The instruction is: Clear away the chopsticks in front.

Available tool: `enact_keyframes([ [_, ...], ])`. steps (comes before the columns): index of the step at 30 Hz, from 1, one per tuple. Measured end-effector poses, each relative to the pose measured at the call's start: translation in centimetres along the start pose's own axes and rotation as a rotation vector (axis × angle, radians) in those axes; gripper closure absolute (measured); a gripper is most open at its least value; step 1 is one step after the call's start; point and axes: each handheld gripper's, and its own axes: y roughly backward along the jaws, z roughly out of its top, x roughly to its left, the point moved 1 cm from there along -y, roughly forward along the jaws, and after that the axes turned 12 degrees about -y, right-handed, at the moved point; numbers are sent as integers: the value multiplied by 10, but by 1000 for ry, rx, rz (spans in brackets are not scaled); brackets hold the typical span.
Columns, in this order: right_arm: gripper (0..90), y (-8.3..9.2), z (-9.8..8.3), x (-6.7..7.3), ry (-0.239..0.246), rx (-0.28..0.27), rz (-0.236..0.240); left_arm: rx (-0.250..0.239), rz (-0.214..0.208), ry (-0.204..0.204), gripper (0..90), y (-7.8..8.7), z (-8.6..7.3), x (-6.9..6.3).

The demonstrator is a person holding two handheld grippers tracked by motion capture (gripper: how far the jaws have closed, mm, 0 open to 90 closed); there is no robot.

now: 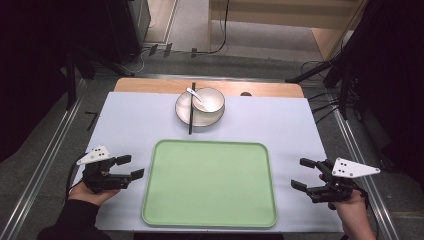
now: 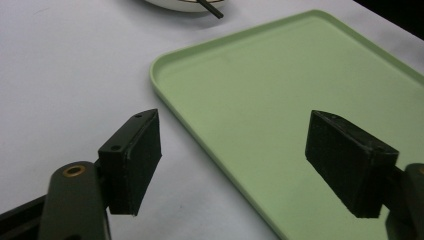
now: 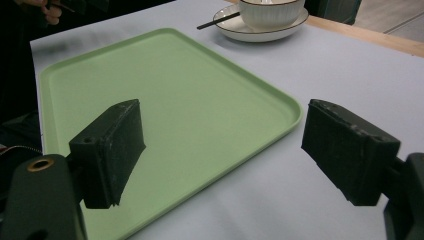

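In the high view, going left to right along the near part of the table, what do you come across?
left gripper → green tray → right gripper

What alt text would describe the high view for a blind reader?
An empty green tray lies on a white table, flanked by two open grippers: left, right. Behind it, a bowl with spoon sits on a plate bearing chopsticks.

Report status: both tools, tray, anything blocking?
Left tool and right tool open, flanking green tray. Tray bare. Bowl with spoon on plate beyond, chopsticks across plate. Nothing blocking.
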Motion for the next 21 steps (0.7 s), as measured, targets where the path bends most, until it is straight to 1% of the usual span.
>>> enact_keyframes([
  [1,175,0,0,0,0,0,0,1,-3,2,245,-2,2,-1],
  [3,175,0,0,0,-1,5,-3,28,-24,30,252,-8,8,0],
  [4,175,0,0,0,-2,6,-4,62,-30,68,253,-15,14,1],
  [5,175,0,0,0,-1,6,-4,62,-30,68,256,-15,14,1],
  [6,175,0,0,0,-1,6,-4,78,-46,103,256,-19,17,3],
  [7,175,0,-1,0,-1,8,-6,91,-57,130,267,-24,19,5],
  [8,175,0,-1,0,0,8,-7,92,-63,135,298,-27,21,5],
  [9,175,0,-1,0,0,8,-7,102,-79,136,298,-30,23,5],
  [10,175,0,-1,0,1,9,-7,114,-79,128,324,-33,25,5],
  [12,175,1,-1,1,2,8,-9,117,-78,120,310,-38,30,4],
  [13,175,1,-1,1,0,8,-8,115,-82,123,301,-41,34,4],
  [14,175,1,-1,1,0,8,-8,116,-79,122,301,-43,37,4],
  [15,175,1,-1,1,0,9,-9,123,-67,115,291,-48,44,5],
  [16,175,1,-1,1,0,9,-9,123,-67,115,287,-48,44,5],
  [19,175,0,-1,1,2,11,-12,139,-55,138,287,-55,55,8],
  [20,175,1,-1,1,2,10,-13,130,-58,136,290,-59,61,9],
  [21,175,1,-1,1,2,8,-13,129,-60,131,289,-61,65,9],
])
